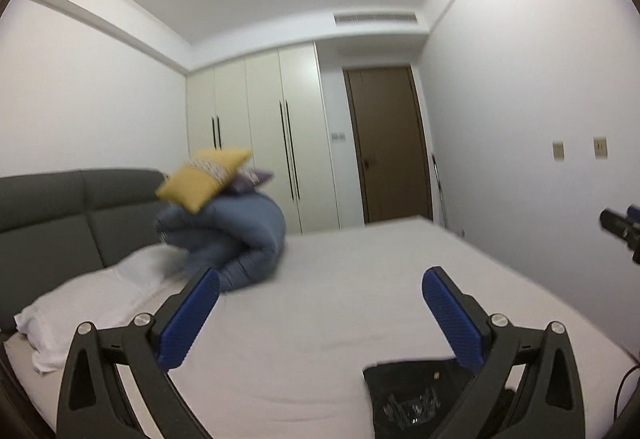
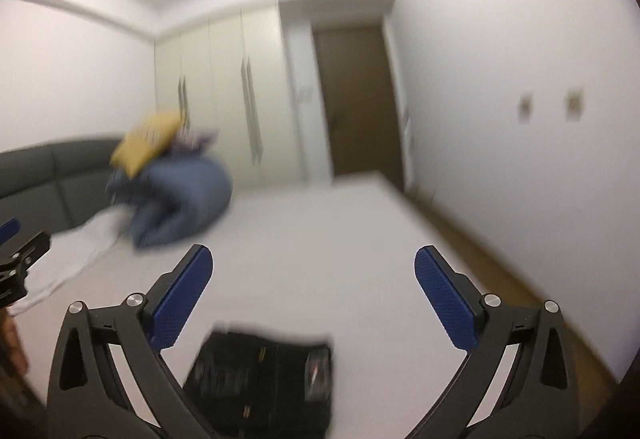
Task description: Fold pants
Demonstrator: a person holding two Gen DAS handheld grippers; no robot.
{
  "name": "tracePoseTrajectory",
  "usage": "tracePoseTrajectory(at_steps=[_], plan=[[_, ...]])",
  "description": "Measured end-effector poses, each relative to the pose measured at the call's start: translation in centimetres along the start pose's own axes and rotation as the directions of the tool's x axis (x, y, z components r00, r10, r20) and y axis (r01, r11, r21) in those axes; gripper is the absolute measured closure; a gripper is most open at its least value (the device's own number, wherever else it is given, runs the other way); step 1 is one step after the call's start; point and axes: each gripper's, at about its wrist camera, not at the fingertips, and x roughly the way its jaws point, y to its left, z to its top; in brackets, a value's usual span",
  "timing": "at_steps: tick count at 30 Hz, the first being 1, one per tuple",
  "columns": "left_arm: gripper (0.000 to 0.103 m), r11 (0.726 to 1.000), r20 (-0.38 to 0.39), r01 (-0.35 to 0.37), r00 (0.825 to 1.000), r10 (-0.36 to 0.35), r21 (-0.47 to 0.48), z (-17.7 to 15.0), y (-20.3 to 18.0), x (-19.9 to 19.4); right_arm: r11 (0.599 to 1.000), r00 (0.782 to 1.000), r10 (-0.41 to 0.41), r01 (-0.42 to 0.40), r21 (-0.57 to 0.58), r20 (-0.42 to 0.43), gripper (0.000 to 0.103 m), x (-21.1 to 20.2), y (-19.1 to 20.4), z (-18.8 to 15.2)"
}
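Black pants (image 2: 264, 379) lie folded in a compact pile on the white bed sheet (image 2: 320, 239), low in the right wrist view. They also show at the bottom right of the left wrist view (image 1: 416, 395), partly behind a finger. My left gripper (image 1: 320, 279) is open and empty, raised above the bed. My right gripper (image 2: 314, 259) is open and empty, above and just beyond the pants. The right wrist view is blurred.
A rolled blue duvet (image 1: 236, 239) with a yellow cushion (image 1: 200, 179) on top sits near the grey headboard (image 1: 60, 207). A white pillow (image 1: 92, 303) lies at left. Wardrobes (image 1: 260, 135), a brown door (image 1: 388, 143) and a wall stand beyond.
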Motion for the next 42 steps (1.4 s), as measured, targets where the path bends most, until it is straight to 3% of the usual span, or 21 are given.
tracePoseTrajectory(at_steps=[3,6,8,11,16,20,23,26,30,34,38,42], plan=[[0.0,0.999,0.048,0.024,0.999,-0.021,-0.048,1.4,1.3,-2.9,0.998,0.994,-0.034,0.039,-0.04,0.106,0.0,-4.1,1.0,3.1],[0.0,0.994,0.068,-0.011,0.998,0.018,-0.109,2.7,3.6,-4.9,0.998,0.987,-0.023,0.032,-0.051,0.159,0.0,-7.1,1.5,5.3],[0.0,0.995,0.048,-0.012,0.999,0.016,-0.095,3.8,4.3,-5.8,0.998,0.984,-0.012,0.024,-0.066,0.175,0.0,-8.9,1.9,6.7],[0.0,0.996,0.007,-0.072,0.997,0.072,-0.062,4.9,4.3,-6.1,0.997,0.982,-0.014,0.028,-0.073,0.188,0.0,-11.1,1.9,8.2],[0.0,0.994,-0.141,-0.004,0.99,-0.012,-0.108,4.0,3.7,-4.6,0.995,0.994,-0.04,0.049,-0.09,0.098,0.0,-14.7,2.8,9.0],[0.0,0.992,-0.305,0.014,0.951,-0.052,-0.124,1.0,1.9,-2.3,0.991,0.997,-0.062,0.057,-0.122,-0.035,0.0,-14.6,4.8,7.3],[0.0,0.992,-0.443,-0.004,0.895,-0.051,-0.123,-2.8,0.1,-1.0,0.995,0.984,-0.059,0.044,-0.087,-0.167,0.0,-13.4,4.7,5.0],[0.0,0.989,-0.553,-0.001,0.829,-0.082,-0.148,-6.8,-0.8,0.3,0.998,0.941,-0.056,0.052,-0.02,-0.333,0.0,-11.7,3.4,2.3],[0.0,0.988,-0.637,-0.001,0.765,-0.098,-0.153,-10.8,-1.6,1.7,0.995,0.86,-0.07,0.097,0.027,-0.506,0.0,-9.9,1.7,-1.1],[0.0,0.987,-0.679,-0.004,0.726,-0.108,-0.161,-13.5,-2.3,2.0,0.994,0.817,-0.087,0.107,0.001,-0.57,0.0,-8.7,3.2,-2.7],[0.0,0.989,-0.695,-0.002,0.712,-0.104,-0.15,-14.6,-2.8,2.0,0.996,0.798,-0.083,0.081,-0.031,-0.597,0.0,-9.2,4.5,-3.6],[0.0,0.99,-0.7,-0.002,0.707,-0.099,-0.142,-14.9,-2.9,2.2,0.997,0.786,-0.078,0.062,-0.047,-0.614,0.0,-7.1,5.0,-5.2]])
